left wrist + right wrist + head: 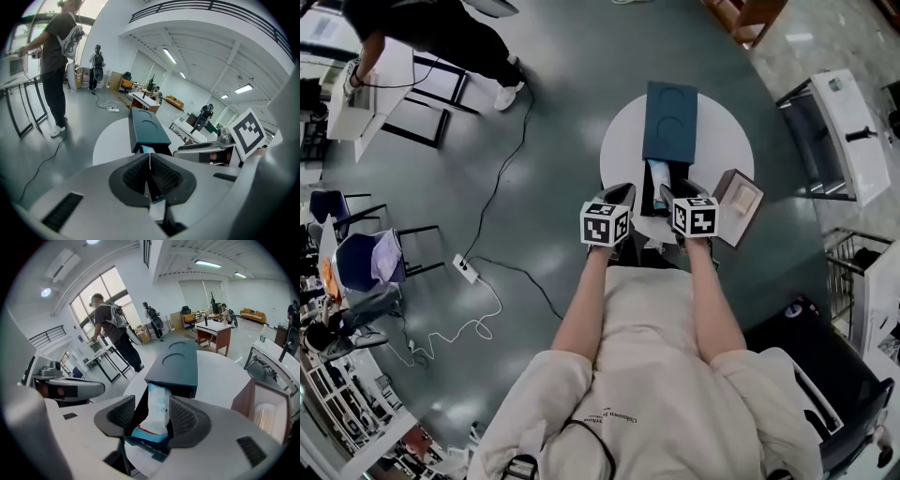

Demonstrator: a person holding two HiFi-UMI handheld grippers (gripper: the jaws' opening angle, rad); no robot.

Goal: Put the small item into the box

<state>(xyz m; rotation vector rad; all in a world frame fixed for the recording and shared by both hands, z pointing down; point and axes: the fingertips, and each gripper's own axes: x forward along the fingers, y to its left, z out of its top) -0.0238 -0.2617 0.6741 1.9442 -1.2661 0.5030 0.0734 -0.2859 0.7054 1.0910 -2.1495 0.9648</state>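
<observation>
A dark teal box stands open on the round white table [722,141], its lid [670,122] [147,124] [178,364] lying flat beyond the black tray. A small white and blue packet [659,176] [157,411] lies lengthwise in the tray. My right gripper [680,190] [152,401] is open around it: the right pad touches the packet and a dark gap shows at the left pad. At the tray's near left edge my left gripper [625,191] [150,161] is shut, with nothing seen between its pads.
A brown box [741,204] [265,411] with a pale insert leans at the table's right edge. A person [441,37] stands at a desk far left. A power strip [466,269] and cables lie on the floor. A white desk [853,131] is at the right.
</observation>
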